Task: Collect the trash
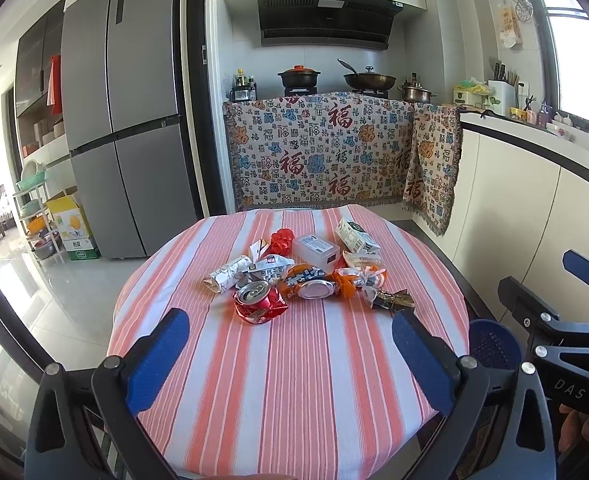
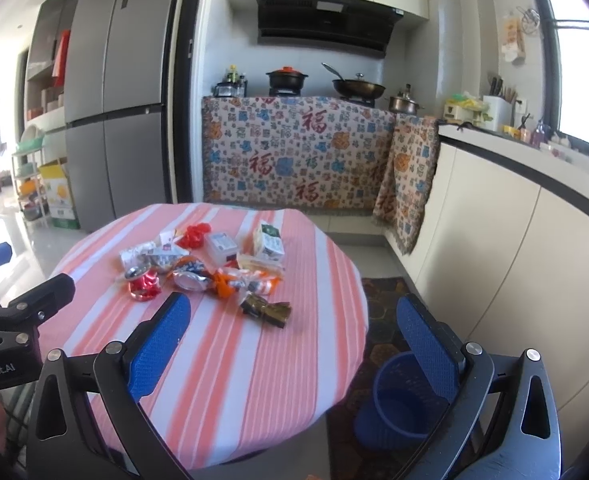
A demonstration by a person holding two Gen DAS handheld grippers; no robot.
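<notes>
The left gripper [image 1: 290, 334] and right gripper [image 2: 294, 320] are both hanging wide apart, holding nothing, over the near edge of the striped table [image 1: 278, 392]. A blue bin [image 2: 398, 404] is standing on the floor beside the table. Farther on, the trash pile [image 1: 294, 276] is lying mid-table, a crushed red can [image 1: 256, 300] nearest.

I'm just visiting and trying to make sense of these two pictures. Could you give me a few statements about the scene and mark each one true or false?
1. The crushed red soda can lies on the round pink-striped tablecloth. True.
2. The blue plastic mesh bin stands on the table. False: it stands on the floor beside it.
3. The left gripper is open and empty. True.
4. The right gripper holds the dark crumpled wrapper. False: it is open, and the wrapper lies on the cloth.
5. The white rectangular plastic box lies among the trash. True.
</notes>
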